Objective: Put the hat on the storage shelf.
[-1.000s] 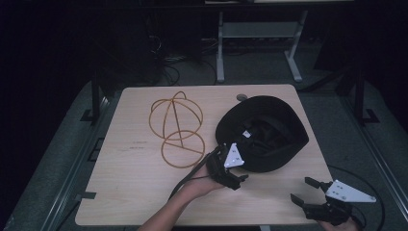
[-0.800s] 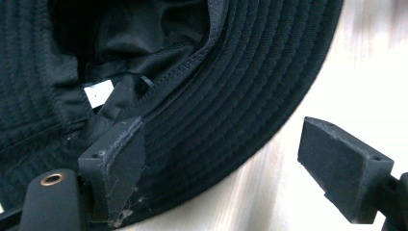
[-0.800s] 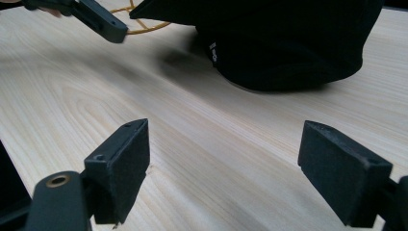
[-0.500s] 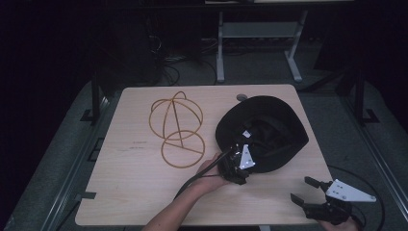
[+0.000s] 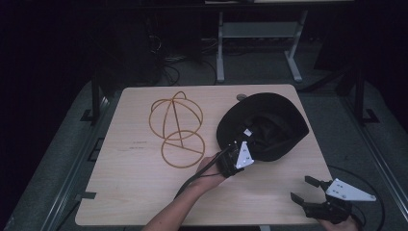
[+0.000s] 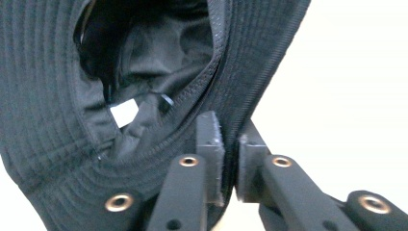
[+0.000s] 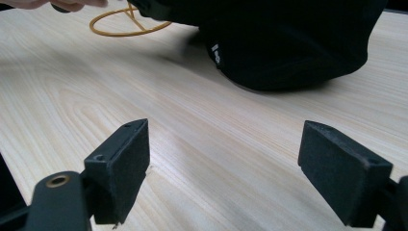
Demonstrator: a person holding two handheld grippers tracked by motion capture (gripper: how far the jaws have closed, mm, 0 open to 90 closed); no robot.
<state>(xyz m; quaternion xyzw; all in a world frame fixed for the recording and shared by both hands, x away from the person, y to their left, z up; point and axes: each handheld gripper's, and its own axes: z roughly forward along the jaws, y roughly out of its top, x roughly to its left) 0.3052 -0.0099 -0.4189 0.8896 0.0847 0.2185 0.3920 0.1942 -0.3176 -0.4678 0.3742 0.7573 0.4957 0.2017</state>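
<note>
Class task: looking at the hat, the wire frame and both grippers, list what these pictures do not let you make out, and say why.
- Black hat: crown outside, turned to the table in the high view.
- White label: print too blurred, left gripper view.
- Wire frame: cut by the top edge, right gripper view.
- Right gripper: hand cropped below, high view.

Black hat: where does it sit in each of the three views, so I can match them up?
High view: hat right of centre on the table, left gripper shut on its near-left brim.
Left gripper view: hat across the top and left, brim pinched between the jaws.
Right gripper view: hat at top right.
Shared landmark: its white inner label.
</note>
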